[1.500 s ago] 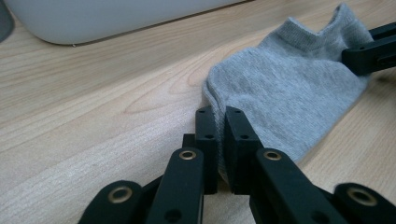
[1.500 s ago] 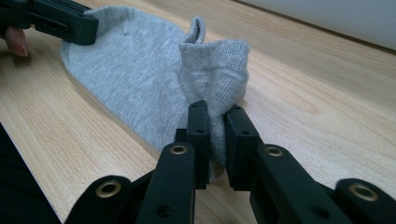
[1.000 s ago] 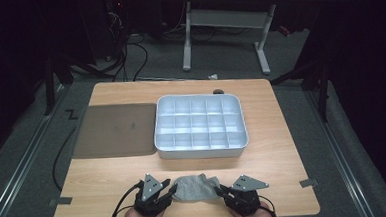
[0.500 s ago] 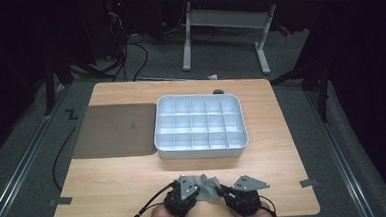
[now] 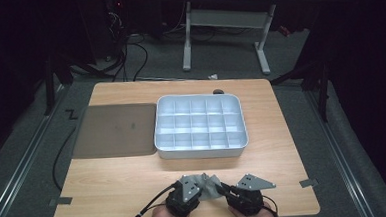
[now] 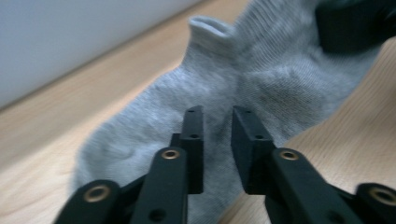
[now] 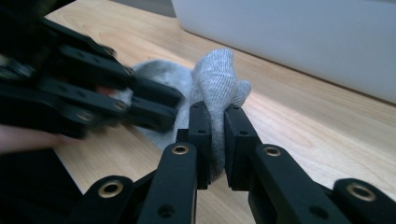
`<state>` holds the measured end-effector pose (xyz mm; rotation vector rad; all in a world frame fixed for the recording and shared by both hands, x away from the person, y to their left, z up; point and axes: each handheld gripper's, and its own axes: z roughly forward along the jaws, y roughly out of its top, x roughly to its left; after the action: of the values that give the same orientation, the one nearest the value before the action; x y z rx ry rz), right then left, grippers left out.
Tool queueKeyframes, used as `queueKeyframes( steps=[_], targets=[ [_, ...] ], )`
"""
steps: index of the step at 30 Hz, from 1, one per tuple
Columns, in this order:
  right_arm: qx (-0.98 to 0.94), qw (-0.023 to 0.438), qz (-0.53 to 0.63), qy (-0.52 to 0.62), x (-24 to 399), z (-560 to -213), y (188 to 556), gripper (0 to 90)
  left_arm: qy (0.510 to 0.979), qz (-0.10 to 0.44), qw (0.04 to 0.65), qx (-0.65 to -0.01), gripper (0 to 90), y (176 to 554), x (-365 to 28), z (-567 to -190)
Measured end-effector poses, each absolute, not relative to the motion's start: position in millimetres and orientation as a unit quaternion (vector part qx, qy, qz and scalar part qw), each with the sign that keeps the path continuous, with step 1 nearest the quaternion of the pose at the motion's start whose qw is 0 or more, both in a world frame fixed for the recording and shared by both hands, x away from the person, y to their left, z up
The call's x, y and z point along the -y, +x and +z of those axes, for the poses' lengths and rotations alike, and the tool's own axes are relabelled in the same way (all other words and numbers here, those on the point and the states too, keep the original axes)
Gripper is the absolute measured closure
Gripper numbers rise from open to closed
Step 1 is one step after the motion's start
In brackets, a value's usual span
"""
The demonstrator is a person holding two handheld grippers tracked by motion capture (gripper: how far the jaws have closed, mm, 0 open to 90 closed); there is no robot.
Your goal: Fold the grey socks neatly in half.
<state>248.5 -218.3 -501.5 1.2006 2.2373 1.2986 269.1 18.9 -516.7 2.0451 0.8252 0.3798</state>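
Right tool (image 7: 214, 128) is pinching a fold of the grey sock (image 6: 261, 88). Left tool (image 6: 218, 140), jaws just reopened narrowly, hovers over the sock, just short of the tray (image 5: 201, 150).

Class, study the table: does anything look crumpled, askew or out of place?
Yes: the grey sock lies bunched at the table's near edge, one end pinched upright in the right gripper. The divided tray sits square.
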Motion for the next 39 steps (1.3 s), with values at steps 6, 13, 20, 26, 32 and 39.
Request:
queueKeyframes(
  steps=[6, 13, 20, 26, 32, 39],
  targets=[
    [-0.776, 0.152, 0.443, 0.422, 220, -504, 252, 83.8, 0.798, 0.139, 0.449, -0.377, 56.0, 275, -64, -515],
    [-0.782, 0.155, 0.429, 0.424, 216, -506, 257, 83.6, 0.781, 0.058, 0.460, -0.419, 63.3, 291, -73, -535],
    [-0.790, 0.167, 0.411, 0.423, 208, -501, 260, 83.4, 0.767, 0.041, 0.484, -0.419, 79.9, 288, -78, -531],
    [-0.797, 0.177, 0.401, 0.417, 193, -496, 261, 83.3, 0.764, 0.033, 0.495, -0.412, 79.5, 286, -75, -529],
    [-0.804, 0.180, 0.399, 0.403, 177, -492, 261, 83.1, 0.766, 0.026, 0.498, -0.405, 78.4, 284, -72, -529],
    [-0.815, 0.169, 0.399, 0.384, 156, -495, 265, 82.9, 0.767, 0.024, 0.498, -0.403, 77.8, 283, -69, -531]
  ],
)
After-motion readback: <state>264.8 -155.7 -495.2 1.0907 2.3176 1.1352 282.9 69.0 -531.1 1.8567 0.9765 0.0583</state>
